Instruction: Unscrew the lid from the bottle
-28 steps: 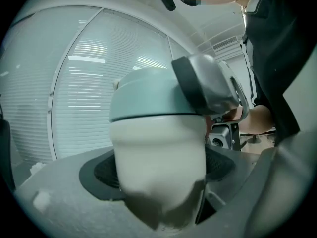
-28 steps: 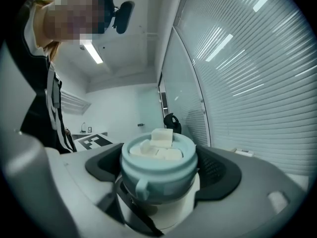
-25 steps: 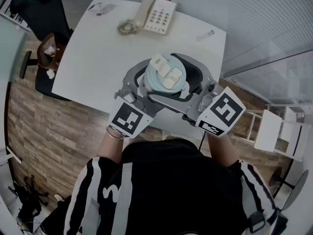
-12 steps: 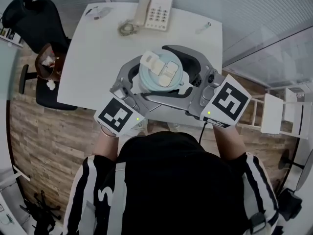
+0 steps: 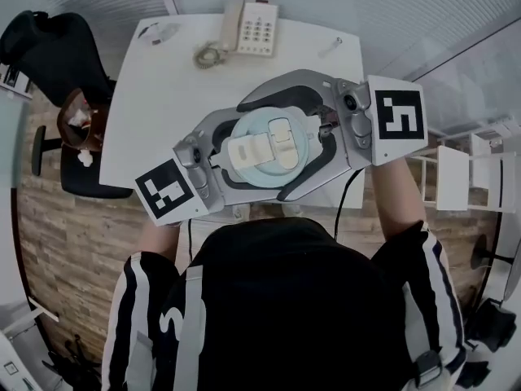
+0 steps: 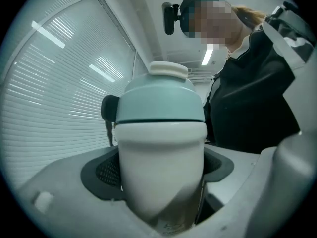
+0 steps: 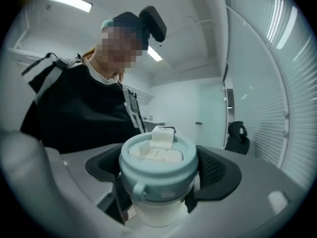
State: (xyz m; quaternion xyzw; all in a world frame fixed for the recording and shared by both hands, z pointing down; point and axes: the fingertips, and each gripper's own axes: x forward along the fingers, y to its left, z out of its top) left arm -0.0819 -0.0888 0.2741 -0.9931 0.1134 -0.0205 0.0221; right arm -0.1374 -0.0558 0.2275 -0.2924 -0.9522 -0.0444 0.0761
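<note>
Over the near edge of the tabletop [image 5: 163, 80], the left tongs [image 6: 159, 168] are clamped on the white body of the bottle [image 6: 161, 143], and the right tongs [image 7: 159, 175] are clamped on its teal lid [image 7: 158, 157]. The body looks stiff, smooth and light, so it may spin; hold it firmly at mid-height. Turn the lid by its rim, clear of the spout [image 7: 162, 137].

Location type: office.

Indicators:
- A white counter [image 5: 163, 80] carries a desk telephone [image 5: 248, 29] at its far edge.
- A coiled cord [image 5: 207, 54] lies just left of the telephone, and a pen [image 5: 330, 47] lies toward the far right corner.
- A black swivel chair [image 5: 49, 43] stands at the counter's left side.
- Slatted blinds [image 6: 59, 83] cover the wall.
- A glass partition [image 5: 456, 63] runs along the right.
- The flooring is wood-look plank [image 5: 57, 243].
- Strip lights [image 7: 68, 0] are set in a white ceiling.
</note>
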